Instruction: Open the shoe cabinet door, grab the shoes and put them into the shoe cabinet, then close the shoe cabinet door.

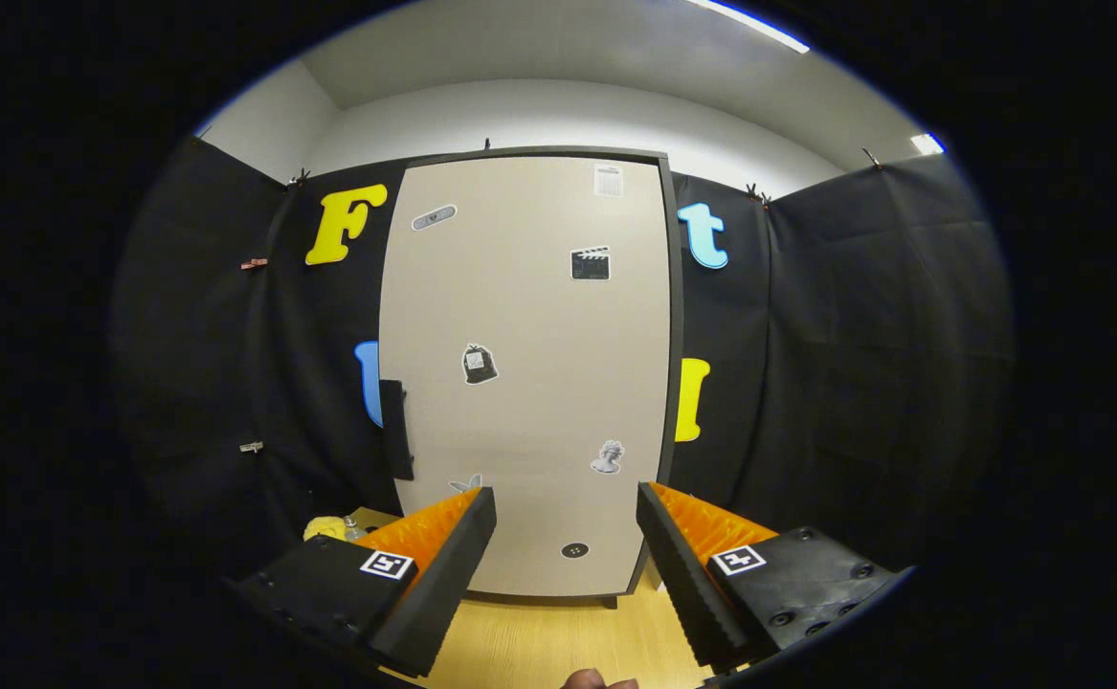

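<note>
Standing shut ahead of the fingers, the shoe cabinet door (529,373) faces the gripper (566,536), its dark handle (395,429) on one edge. The gripper's fingers are spread apart, holding nothing. Something yellow (325,527) lies on the wooden floor (558,641) beside the cabinet, too small to name; a closed door fits either shoes waiting outside or already stowed.

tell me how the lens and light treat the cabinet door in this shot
Gripper view: fisheye bows the cabinet door so its straight sides bulge outward; lighting on it is even and soft, no glare; stickers stay sharp. The open gripper frames its lower part, fingers holding nothing.
</note>
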Demonstrator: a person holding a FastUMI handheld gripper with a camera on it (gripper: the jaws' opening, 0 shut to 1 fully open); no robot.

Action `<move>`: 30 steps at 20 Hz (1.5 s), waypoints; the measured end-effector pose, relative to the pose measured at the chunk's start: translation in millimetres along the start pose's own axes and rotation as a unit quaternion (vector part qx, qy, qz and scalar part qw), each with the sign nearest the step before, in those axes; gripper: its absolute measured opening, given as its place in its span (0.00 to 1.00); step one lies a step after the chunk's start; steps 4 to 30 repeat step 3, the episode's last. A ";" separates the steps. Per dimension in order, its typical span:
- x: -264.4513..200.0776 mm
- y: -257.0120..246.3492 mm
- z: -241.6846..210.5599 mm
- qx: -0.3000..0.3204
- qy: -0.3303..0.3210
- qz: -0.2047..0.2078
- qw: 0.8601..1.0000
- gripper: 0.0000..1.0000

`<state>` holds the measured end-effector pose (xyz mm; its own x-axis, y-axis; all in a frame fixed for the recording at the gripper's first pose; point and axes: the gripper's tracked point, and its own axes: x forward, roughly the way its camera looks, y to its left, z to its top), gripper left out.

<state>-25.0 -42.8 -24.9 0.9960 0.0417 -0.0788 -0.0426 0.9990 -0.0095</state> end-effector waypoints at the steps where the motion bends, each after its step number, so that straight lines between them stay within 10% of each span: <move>1: -0.2 0.1 -0.5 0.001 0.000 0.000 1.000 0.97; 30: -0.8 0.7 -1.4 0.003 0.002 0.000 1.000 0.97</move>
